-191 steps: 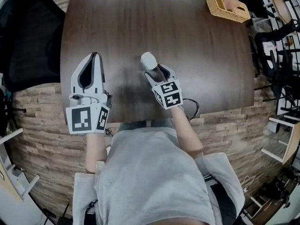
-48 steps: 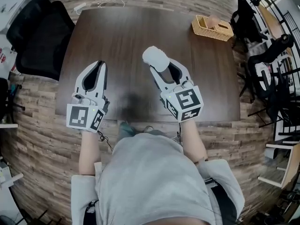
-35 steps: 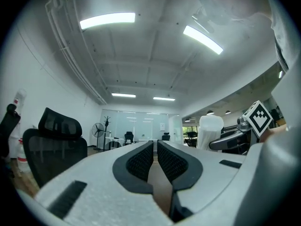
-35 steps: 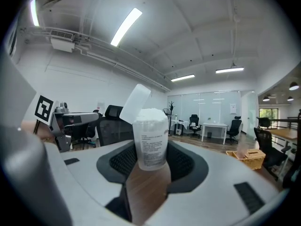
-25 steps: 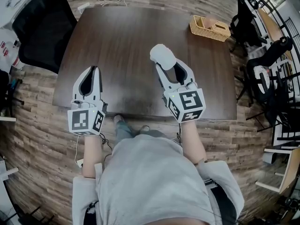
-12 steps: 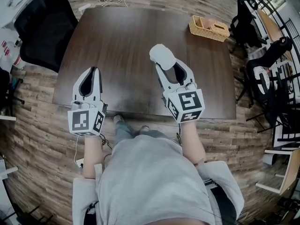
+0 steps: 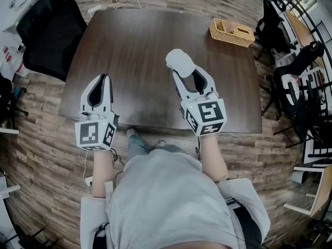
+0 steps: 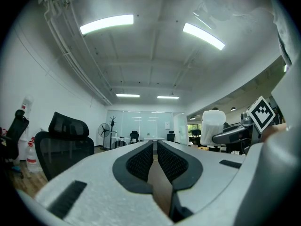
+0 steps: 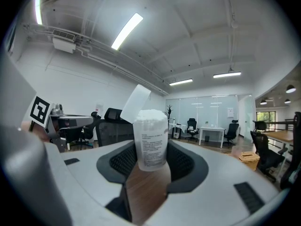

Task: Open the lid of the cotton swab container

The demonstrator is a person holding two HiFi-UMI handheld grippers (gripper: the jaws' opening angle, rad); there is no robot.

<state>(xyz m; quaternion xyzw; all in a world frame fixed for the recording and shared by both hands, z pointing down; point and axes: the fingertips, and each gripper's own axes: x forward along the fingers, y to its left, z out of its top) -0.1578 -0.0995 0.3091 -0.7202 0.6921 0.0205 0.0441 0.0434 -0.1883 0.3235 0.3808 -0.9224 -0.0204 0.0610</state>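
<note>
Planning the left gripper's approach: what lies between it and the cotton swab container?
In the head view, only bare table separates the left gripper from the cotton swab container.

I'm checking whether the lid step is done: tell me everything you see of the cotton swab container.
The cotton swab container is a translucent plastic cylinder with a printed label, packed with white swabs. Its flip lid is open, tilted up to the left. It stands upright, clamped at its sides by the right gripper.

dark wooden table, wood-plank floor, black office chair.
</note>
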